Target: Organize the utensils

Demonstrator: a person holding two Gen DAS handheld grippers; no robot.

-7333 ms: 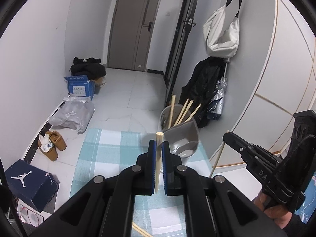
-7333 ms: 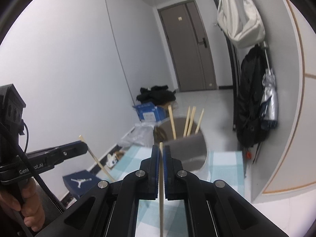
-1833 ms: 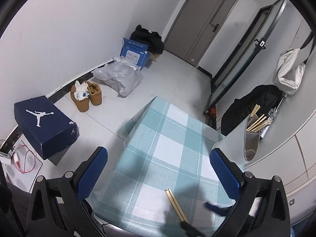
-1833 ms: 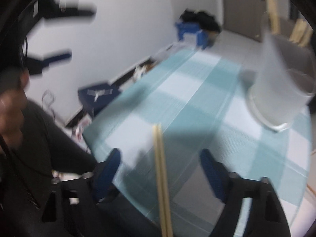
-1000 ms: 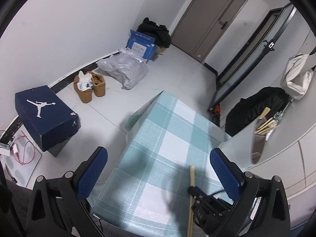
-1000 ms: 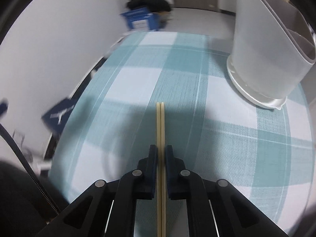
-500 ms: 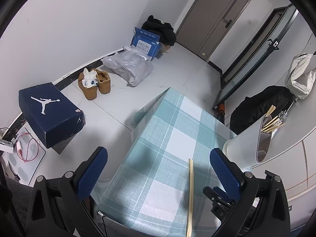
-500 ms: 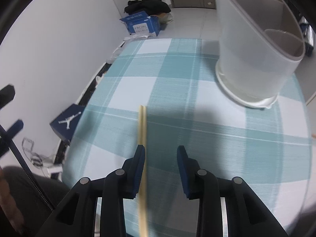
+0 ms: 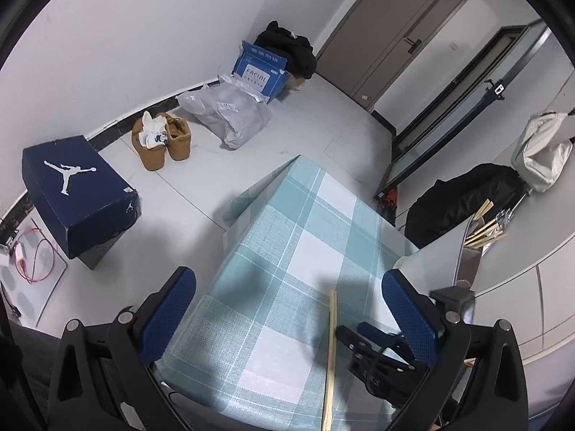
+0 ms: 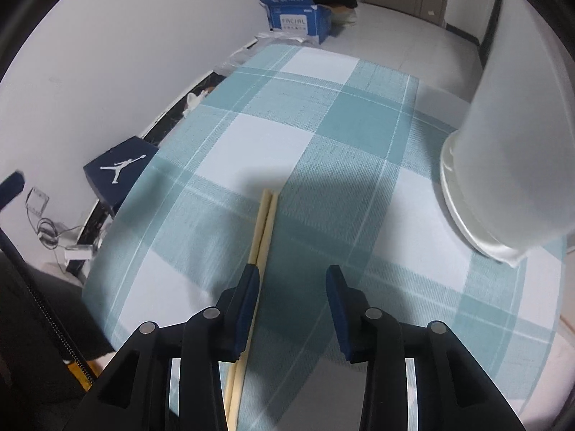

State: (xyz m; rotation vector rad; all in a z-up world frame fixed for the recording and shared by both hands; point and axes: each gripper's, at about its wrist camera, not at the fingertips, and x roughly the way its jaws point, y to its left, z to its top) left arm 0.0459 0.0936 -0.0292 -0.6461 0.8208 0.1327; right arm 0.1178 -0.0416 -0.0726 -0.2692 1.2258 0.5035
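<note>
We noted several chopsticks already standing in the holder [image 10: 510, 151], one pair of chopsticks [image 10: 260, 237] left on the cloth against our part-open, empty right gripper's [image 10: 291, 309] left finger, left gripper [image 9: 287, 309] wide, empty.

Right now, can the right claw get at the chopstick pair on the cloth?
Probably yes. The right claw is open, low over the checked cloth. The chopstick pair lies against its left finger's inner side; nothing blocks it, though recentring would help.
</note>
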